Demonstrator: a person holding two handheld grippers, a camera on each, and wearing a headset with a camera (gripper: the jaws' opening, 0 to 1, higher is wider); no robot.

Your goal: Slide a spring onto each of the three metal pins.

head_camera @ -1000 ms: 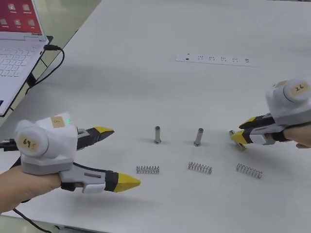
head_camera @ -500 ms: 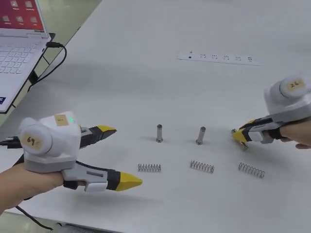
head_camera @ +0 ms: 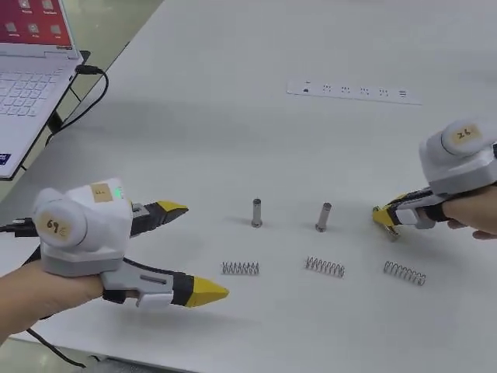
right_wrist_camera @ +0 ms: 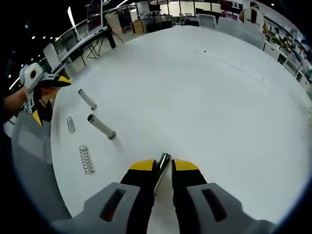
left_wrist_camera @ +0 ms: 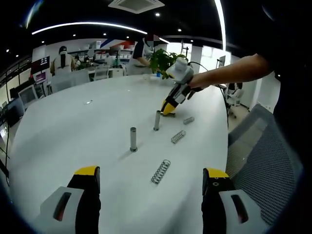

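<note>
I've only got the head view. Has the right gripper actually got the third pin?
Observer: Yes. In the right gripper view the right gripper is shut on the pin, whose end pokes out past the yellow tips.
Operator: Where is the left gripper aimed?
Observer: The left gripper view shows the left gripper open, with the nearest spring lying on the table ahead, in line with the gap between its tips.
</note>
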